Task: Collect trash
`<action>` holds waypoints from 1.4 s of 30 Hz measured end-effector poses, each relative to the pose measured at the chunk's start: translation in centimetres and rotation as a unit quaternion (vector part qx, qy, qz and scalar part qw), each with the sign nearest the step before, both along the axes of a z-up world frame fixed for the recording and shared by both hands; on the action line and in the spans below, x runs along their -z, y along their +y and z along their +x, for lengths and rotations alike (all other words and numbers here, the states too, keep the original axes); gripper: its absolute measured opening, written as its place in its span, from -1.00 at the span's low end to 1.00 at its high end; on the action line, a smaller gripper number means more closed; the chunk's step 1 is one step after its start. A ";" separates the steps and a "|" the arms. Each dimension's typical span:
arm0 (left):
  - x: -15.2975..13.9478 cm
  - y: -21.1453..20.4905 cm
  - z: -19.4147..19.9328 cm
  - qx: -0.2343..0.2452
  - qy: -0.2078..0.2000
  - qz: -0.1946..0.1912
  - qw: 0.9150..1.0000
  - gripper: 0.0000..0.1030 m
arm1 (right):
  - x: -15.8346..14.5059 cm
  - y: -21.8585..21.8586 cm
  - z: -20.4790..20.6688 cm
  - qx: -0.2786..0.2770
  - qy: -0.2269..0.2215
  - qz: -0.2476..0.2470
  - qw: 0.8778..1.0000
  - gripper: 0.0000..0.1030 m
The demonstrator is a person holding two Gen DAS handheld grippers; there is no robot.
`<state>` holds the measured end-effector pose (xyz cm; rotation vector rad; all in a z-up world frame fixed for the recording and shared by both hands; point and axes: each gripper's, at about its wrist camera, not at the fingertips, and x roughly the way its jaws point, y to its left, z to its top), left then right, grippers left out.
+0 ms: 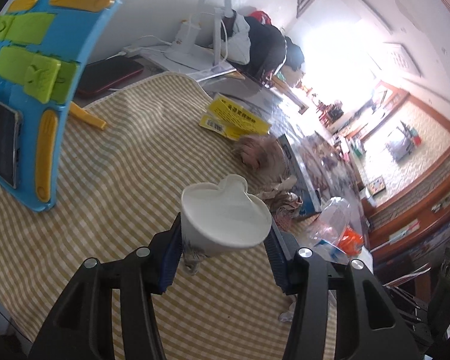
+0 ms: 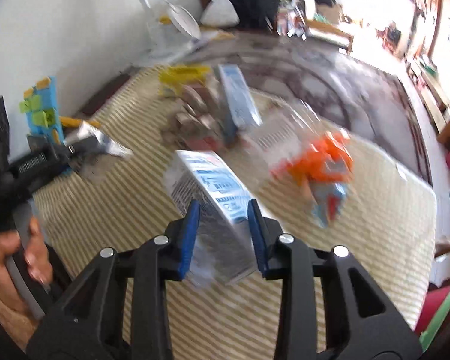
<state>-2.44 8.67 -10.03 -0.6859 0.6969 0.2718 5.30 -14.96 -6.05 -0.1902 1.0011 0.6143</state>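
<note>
My left gripper [image 1: 222, 240] is shut on a white paper cup [image 1: 225, 219], held upright above the yellow checked cloth [image 1: 120, 165] with its inside looking empty. In the right wrist view, which is blurred, my right gripper [image 2: 223, 219] is shut on a small white and blue carton [image 2: 213, 192], with the blue pads on its two sides above the cloth. The same view shows the left gripper [image 2: 45, 156] at the far left with the cup [image 2: 105, 141], and a hand [image 2: 15, 255] on its handle.
Crumpled brown paper [image 1: 261, 153], a yellow box [image 1: 237, 117], a blue box [image 1: 300, 174] and a clear bag holding an orange wrapper [image 2: 321, 162] lie on the cloth's far side. A blue, green and yellow tablet stand [image 1: 30, 90] rises at the left. A lamp base [image 1: 186, 48] stands behind.
</note>
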 end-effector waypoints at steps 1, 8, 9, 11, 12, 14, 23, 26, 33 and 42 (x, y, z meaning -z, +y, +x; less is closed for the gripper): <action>0.3 -0.2 0.4 0.004 0.009 -0.001 1.000 -0.07 | 0.3 -0.7 0.1 0.008 0.007 0.003 1.000 -0.30; 2.2 -0.7 1.5 0.010 0.046 -0.014 0.999 0.24 | 1.6 -1.9 1.3 0.033 0.018 0.021 0.999 0.33; 2.3 -0.7 1.6 0.009 0.046 -0.014 0.999 0.25 | 1.6 -1.4 1.5 0.030 0.010 0.016 0.999 0.34; 2.4 -0.8 1.6 0.005 0.048 -0.011 0.999 0.35 | 1.4 -0.2 1.9 0.014 -0.008 0.001 1.000 0.45; 2.5 -0.8 1.7 0.003 0.050 -0.010 0.999 0.39 | 1.5 0.3 2.1 0.007 -0.010 -0.005 1.000 0.59; 2.8 -0.6 1.7 0.000 0.053 -0.018 0.998 0.42 | 2.1 2.0 2.4 -0.019 -0.011 -0.030 0.999 0.71; 3.0 0.3 1.6 -0.004 0.051 -0.053 0.997 0.48 | 3.9 4.7 3.1 -0.039 0.000 -0.045 0.998 0.46; 2.8 0.2 1.5 -0.001 0.049 -0.057 0.997 0.48 | 3.0 3.6 3.4 -0.014 0.007 -0.018 1.000 -0.05; 1.6 -1.8 0.0 0.068 0.057 -0.050 0.995 0.48 | 0.2 -1.4 1.2 0.022 -0.024 0.009 0.999 -0.28; 4.9 -6.2 -0.5 0.116 0.147 -0.002 0.982 0.52 | 0.3 -6.7 -1.0 0.066 -0.042 0.016 0.997 -0.28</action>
